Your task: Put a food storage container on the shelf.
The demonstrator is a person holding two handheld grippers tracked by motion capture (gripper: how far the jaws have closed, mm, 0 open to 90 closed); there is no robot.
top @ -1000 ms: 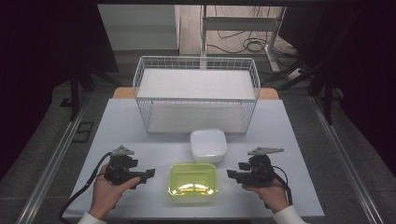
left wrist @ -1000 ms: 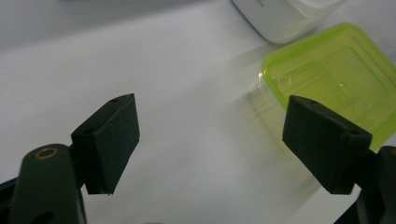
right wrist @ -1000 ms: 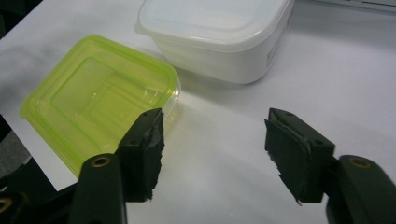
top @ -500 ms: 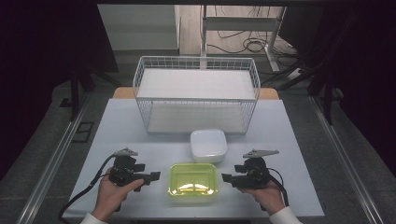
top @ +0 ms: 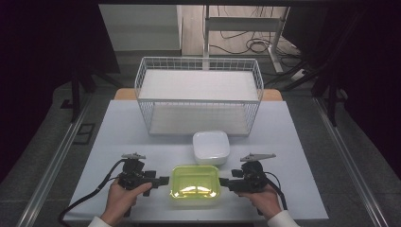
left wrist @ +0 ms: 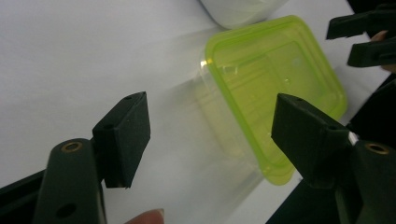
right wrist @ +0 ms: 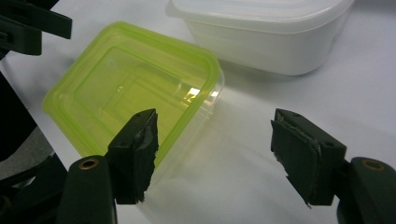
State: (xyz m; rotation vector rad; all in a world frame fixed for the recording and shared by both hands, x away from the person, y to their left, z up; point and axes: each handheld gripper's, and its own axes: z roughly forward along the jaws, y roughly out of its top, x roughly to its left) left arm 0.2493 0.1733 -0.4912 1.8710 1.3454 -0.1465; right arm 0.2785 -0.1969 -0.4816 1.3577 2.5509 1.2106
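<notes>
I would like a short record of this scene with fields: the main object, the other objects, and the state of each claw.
Main object: clear plastic box with lime-green lid, lid on, near table edge.
Behind it: white plastic lidded box, a narrow gap apart in the right gripper view.
Further back: white wire basket, nothing seen inside.
Surface: white table.
Left claw: open, at the green box's left side, not gripping; jaws have just been closing.
Right claw: open, at the box's right side, not gripping.
</notes>
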